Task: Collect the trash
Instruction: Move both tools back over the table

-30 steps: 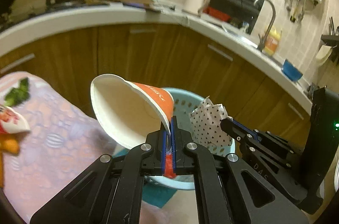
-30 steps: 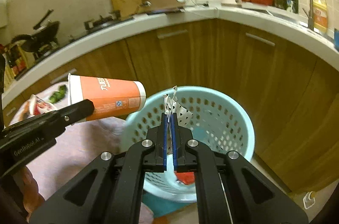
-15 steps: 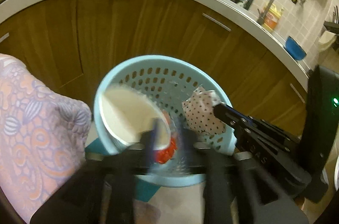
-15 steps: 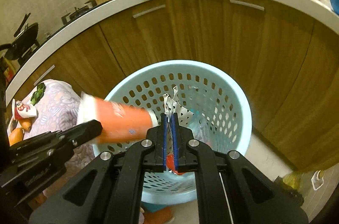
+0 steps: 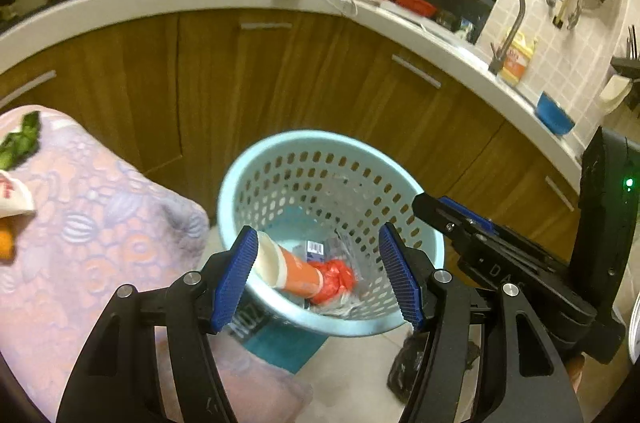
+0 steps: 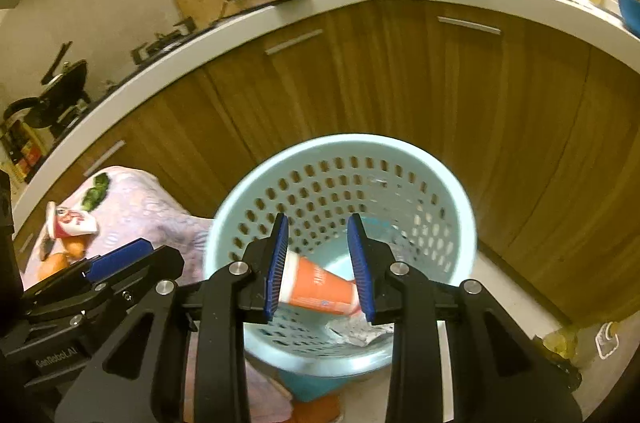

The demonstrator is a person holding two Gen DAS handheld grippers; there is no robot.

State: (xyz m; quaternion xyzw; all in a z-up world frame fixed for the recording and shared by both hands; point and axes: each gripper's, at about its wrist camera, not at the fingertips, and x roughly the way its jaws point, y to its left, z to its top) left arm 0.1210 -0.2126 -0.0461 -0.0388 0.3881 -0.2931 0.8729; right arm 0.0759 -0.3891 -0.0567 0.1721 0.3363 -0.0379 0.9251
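Note:
A light blue perforated basket (image 5: pixel 434 247) (image 6: pixel 468 223) stands on the floor below both grippers. An orange and white paper cup (image 5: pixel 296 275) (image 6: pixel 316 285) lies on its side inside it, next to a red bag (image 5: pixel 336 279) and a pale crumpled piece (image 6: pixel 352 333). My left gripper (image 5: pixel 318 275) (image 6: pixel 116 259) hangs over the basket, its jaws opening with nothing pressed between the blue pads. My right gripper (image 6: pixel 319 267) (image 5: pixel 452 215) is beside it over the rim, jaws also opening and holding nothing. The cup shows through both gaps but lies lower down.
A table with a pink patterned cloth (image 5: pixel 100 223) stands left of the basket, bearing a red and white cup (image 6: pixel 70 223), greens (image 5: pixel 20 143) and orange pieces. Wooden cabinets (image 5: pixel 280 83) curve behind. A dark bag (image 5: pixel 412 363) lies on the floor at the right.
Both grippers were shut, the left on the orange cup, the right on a dotted paper. Both have opened, and the cup now lies in the basket.

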